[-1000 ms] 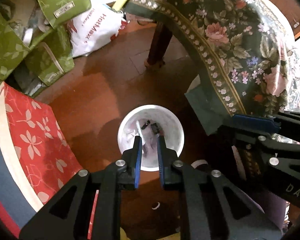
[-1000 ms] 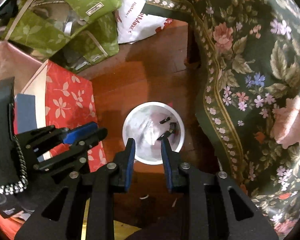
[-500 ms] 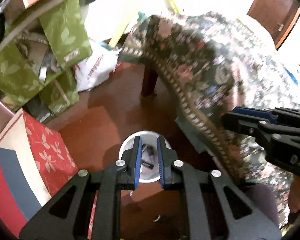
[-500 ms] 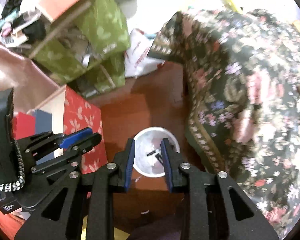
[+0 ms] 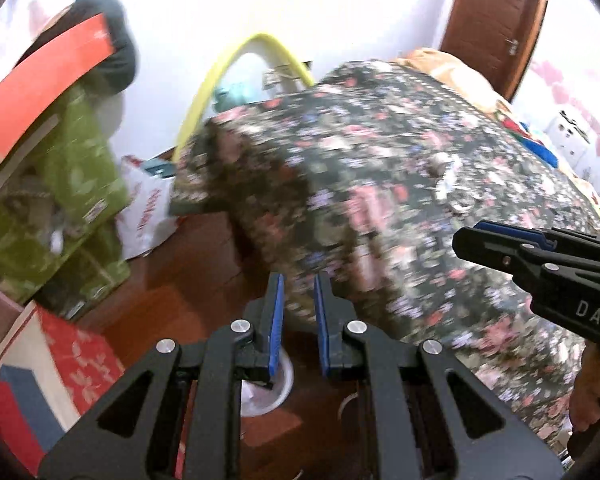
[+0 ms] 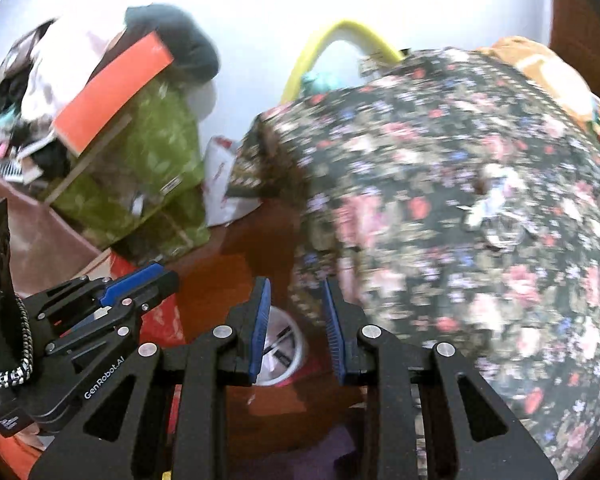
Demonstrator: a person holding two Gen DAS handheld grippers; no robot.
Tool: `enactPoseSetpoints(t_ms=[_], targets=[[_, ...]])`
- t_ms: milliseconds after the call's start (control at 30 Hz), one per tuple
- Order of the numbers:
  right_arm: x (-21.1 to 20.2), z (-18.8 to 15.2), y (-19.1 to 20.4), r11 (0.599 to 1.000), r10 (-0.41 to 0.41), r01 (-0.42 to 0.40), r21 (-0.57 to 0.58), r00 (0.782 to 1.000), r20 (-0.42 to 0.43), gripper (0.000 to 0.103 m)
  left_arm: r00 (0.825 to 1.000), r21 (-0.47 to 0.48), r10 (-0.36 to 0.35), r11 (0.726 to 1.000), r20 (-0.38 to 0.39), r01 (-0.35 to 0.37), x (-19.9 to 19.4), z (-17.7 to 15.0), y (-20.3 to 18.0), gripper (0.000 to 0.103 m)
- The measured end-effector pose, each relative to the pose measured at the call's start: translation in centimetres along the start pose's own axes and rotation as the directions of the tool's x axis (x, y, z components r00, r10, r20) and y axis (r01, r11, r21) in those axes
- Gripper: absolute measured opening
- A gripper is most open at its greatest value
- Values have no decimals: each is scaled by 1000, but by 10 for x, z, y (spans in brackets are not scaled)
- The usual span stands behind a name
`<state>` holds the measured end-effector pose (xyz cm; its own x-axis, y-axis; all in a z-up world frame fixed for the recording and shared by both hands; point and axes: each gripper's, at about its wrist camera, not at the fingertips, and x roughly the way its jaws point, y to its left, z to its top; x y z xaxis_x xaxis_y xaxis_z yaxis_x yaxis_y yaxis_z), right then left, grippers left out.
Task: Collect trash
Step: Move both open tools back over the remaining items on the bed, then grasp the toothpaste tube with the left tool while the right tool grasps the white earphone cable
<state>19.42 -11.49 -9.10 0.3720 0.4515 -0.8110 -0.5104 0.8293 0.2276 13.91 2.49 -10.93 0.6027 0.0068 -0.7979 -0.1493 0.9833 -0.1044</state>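
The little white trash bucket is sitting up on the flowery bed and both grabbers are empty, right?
Not quite. The white bucket is down on the reddish-brown floor beside the flowery bed, as the right wrist view shows. The rest holds: the left gripper and right gripper are both open and empty.

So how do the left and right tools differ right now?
The right tool stands wider open than the left tool, whose blue pads sit closer together. The right tool hangs over the floral tablecloth edge with the white bin below; the left tool has the bin lower and mostly hidden. Both are empty.
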Motion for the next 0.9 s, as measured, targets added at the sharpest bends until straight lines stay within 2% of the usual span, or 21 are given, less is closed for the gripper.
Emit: enactPoseSetpoints(t_ms=[267,333,367,400,467,500,700,900], targets=[[-24,4,-87,988,-143,140,64,988,59,24,996,93,-88,992,-24,89,38,31,-85,14],[-27,5,-105,984,-166,161,80,984,61,24,994,111,-104,988,-30,107,48,37,-102,19],[-28,6,-116,981,-177,171,90,982,61,26,993,117,-113,986,-35,116,53,41,-111,30],[-29,6,-129,978,-188,181,104,980,59,32,992,119,-118,985,-39,122,59,45,-119,43],[-30,7,-149,971,-210,200,131,976,64,44,993,118,-113,986,-37,116,70,52,-131,55],[-30,7,-162,965,-226,213,150,972,70,47,993,120,-116,986,-36,119,75,55,-137,55],[-15,6,-212,950,-239,223,217,969,53,48,988,147,-130,979,-83,141,125,70,-166,55],[21,7,-244,953,-174,164,256,985,19,48,983,164,-132,975,-125,152,174,73,-178,53]])
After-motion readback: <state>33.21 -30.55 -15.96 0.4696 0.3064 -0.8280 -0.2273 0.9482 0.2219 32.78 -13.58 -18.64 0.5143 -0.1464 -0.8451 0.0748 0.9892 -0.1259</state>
